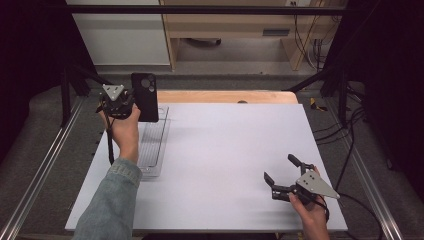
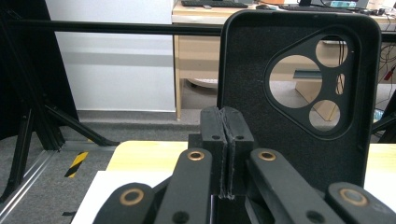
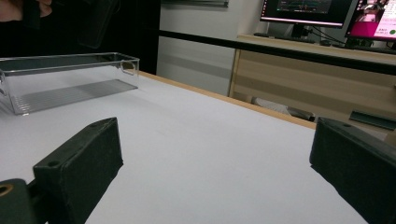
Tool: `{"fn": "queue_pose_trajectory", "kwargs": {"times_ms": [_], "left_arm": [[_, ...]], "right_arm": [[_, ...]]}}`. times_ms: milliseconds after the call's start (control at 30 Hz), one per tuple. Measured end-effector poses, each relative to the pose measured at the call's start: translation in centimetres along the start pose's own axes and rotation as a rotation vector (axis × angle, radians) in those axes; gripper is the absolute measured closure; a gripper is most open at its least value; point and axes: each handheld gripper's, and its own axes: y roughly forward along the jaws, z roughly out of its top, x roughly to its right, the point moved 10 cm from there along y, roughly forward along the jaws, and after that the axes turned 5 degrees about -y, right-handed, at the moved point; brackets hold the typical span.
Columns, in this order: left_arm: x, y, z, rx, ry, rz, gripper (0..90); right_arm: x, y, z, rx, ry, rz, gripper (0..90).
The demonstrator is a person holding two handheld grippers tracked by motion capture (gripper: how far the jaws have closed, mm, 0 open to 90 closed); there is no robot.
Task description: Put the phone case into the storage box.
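Case [image 1: 145, 97] gripped upright by its edge in your left tool [image 1: 131, 106], poised over the clear tray [image 1: 152, 150] for lowering; your right tool [image 1: 283, 172] rests spread wide, empty.

A black phone case [image 1: 145, 97] is seen clamped in the left hand-held gripper [image 1: 131, 106], its inner face matte and dark, its camera cut-outs letting pale wood and grey floor show through. The hand-held gripper itself is black, topped by a grey three-cornered plate. Just below it, a clear tray [image 1: 154, 145] with a finely ribbed floor is shown. The bench [image 1: 235, 160] is pale grey-white, edged in light wood. The right hand-held gripper [image 1: 282, 172] is black too. A faded blue denim sleeve [image 1: 107, 200] is visible behind the left one.
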Motion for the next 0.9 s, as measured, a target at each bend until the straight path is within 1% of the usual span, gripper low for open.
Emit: {"fn": "queue_pose_trajectory", "kwargs": {"times_ms": [133,467,667,867,900], "left_arm": [[0.1,0.0,-0.1,-0.004,0.006,0.004,88.6],[-0.2,0.4,-0.6,-0.02,0.01,0.022,88.6],[0.1,0.8,-1.0,-0.032,0.019,0.025,88.6],[0.2,1.5,-1.6,-0.05,0.017,0.026,88.6],[0.2,1.7,-1.7,-0.054,0.012,0.028,88.6]], "right_arm": [[-0.1,0.0,0.0,0.001,-0.006,0.002,2.7],[-0.1,0.0,0.1,0.003,-0.001,0.002,2.7],[0.0,0.0,0.2,0.007,0.002,0.003,2.7],[0.0,0.0,0.2,0.008,0.004,0.003,2.7],[0.0,0.0,0.2,0.009,0.004,0.004,2.7]]}}
